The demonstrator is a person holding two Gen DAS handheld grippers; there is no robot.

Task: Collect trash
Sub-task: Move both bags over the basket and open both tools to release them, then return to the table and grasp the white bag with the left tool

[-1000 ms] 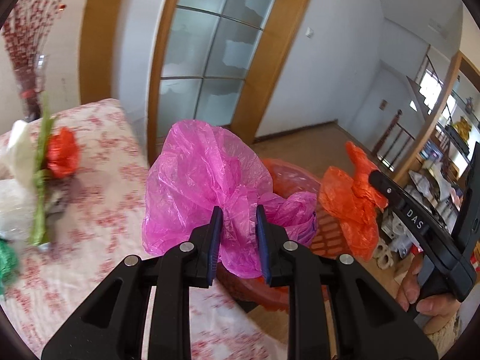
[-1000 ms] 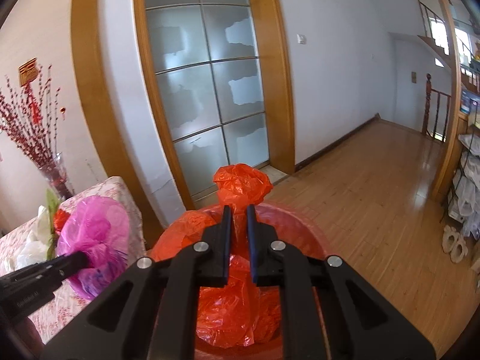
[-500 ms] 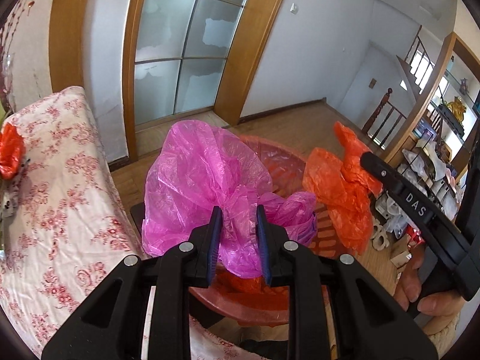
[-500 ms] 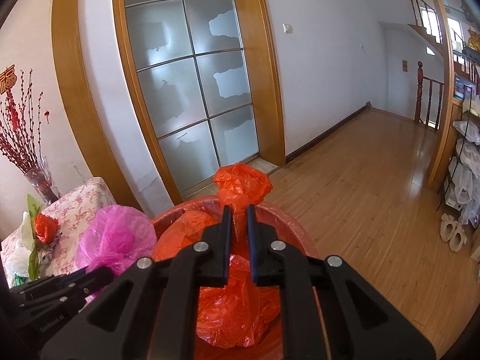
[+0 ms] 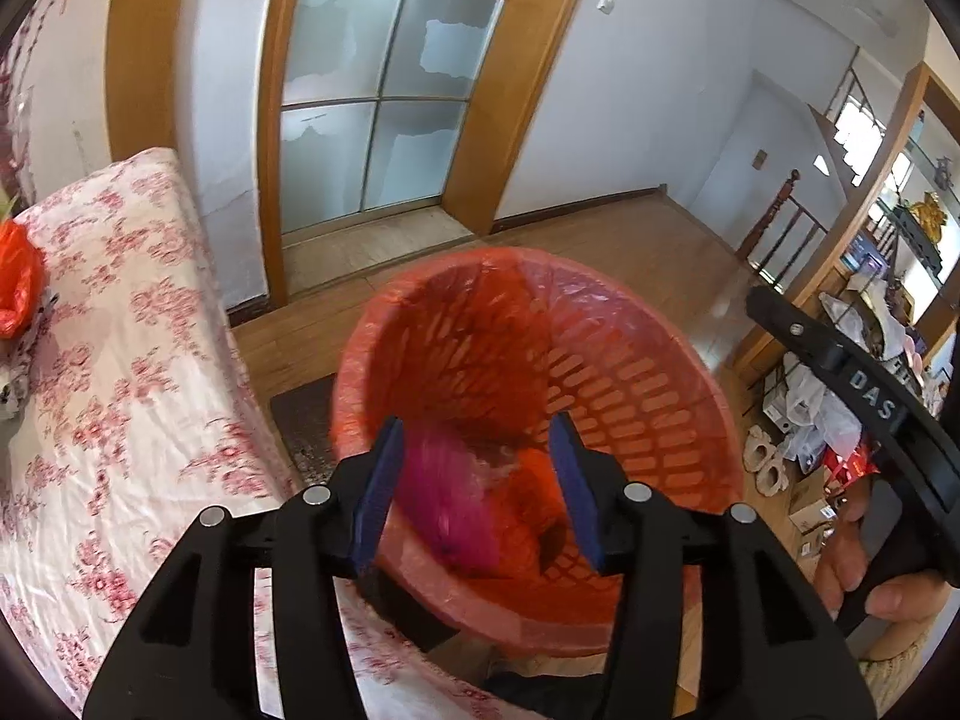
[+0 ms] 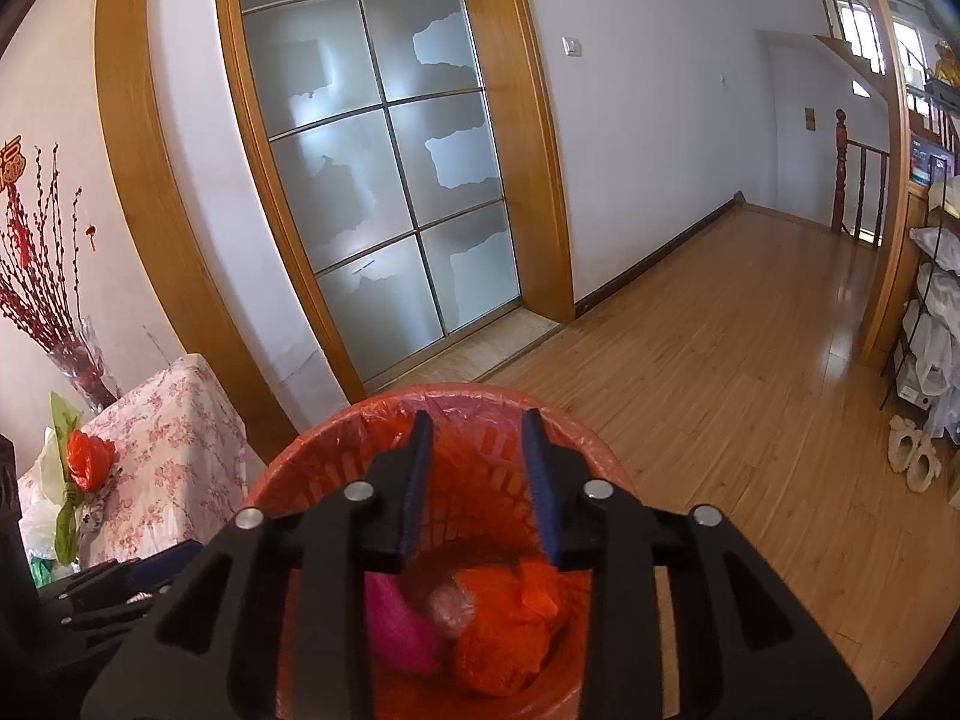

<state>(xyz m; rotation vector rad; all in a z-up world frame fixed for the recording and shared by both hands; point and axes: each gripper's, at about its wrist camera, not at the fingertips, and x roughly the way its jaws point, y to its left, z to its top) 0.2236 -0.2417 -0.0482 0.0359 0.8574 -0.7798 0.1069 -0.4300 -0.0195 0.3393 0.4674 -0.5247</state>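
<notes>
A red slotted waste basket (image 5: 630,384) (image 6: 336,438) lined with thin plastic stands on the floor beside the table. Both grippers hover over its mouth. My left gripper (image 5: 477,492) has its jaws opening, nothing pressed between them; a blurred pink plastic bag (image 5: 450,504) drops inside the basket below. The right gripper (image 6: 477,480) is also opening, its pads bare. An orange plastic bag (image 6: 504,630) lies at the basket's bottom beside the pink bag (image 6: 396,624). The right gripper's body (image 5: 864,396) and the hand holding it show at the left wrist view's right edge.
A table with a pink floral cloth (image 5: 120,372) (image 6: 174,426) stands left of the basket, carrying another orange bag (image 5: 18,282) (image 6: 87,456), white and green wrappings (image 6: 57,504) and a vase of red twigs (image 6: 78,360). Wooden floor (image 6: 720,372) stretches right toward cluttered shelves (image 6: 936,324).
Both grippers have let go: the pink bag left the left jaws and the orange bag left the right jaws, both falling into the basket. Both hands sank slightly toward it.
</notes>
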